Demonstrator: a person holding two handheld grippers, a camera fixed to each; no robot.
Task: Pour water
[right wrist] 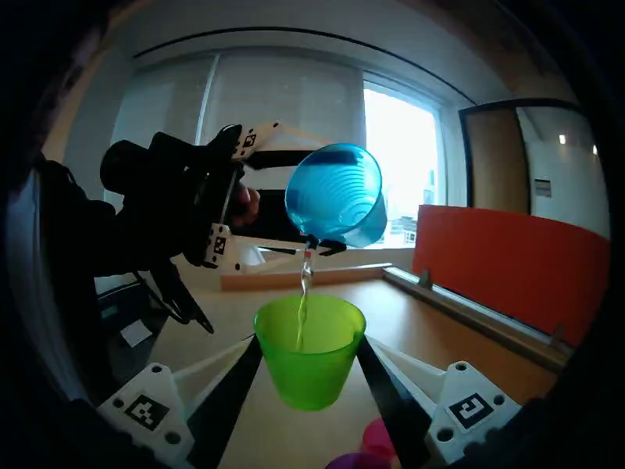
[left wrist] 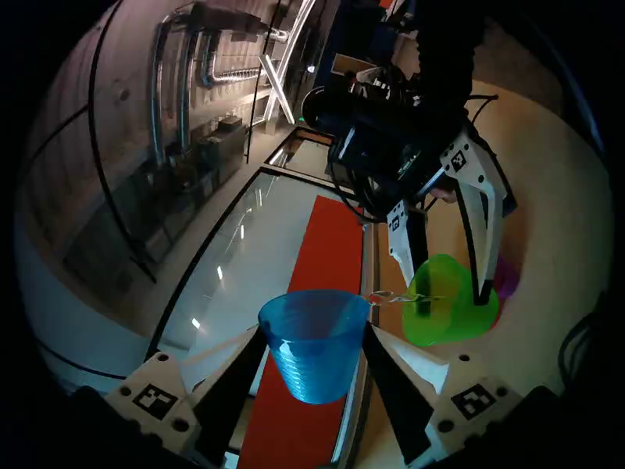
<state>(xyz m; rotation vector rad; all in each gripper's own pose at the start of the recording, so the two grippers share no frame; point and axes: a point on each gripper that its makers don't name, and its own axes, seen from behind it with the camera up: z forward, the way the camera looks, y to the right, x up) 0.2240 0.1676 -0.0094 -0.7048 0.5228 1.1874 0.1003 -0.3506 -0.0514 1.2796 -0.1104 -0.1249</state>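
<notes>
A blue plastic cup [left wrist: 314,356] sits between the fingers of my left gripper [left wrist: 314,338], which is shut on it. In the right gripper view this blue cup [right wrist: 337,194] is tipped over, mouth down towards the green cup. A thin stream of water [right wrist: 302,293] falls from its rim into the green cup [right wrist: 310,359]. My right gripper [right wrist: 310,344] is shut on the green cup and holds it upright below the blue one. The left gripper view shows the green cup [left wrist: 445,305] tilted in the right gripper [left wrist: 447,285], with the water stream [left wrist: 398,297] arcing across.
A wooden table [right wrist: 437,328] lies under both cups. An orange-red partition panel [right wrist: 508,262] stands along its right edge. Pink and purple cups [right wrist: 373,444] rest near the bottom edge, just under the green cup. A hand [right wrist: 248,205] holds the left gripper's dark body.
</notes>
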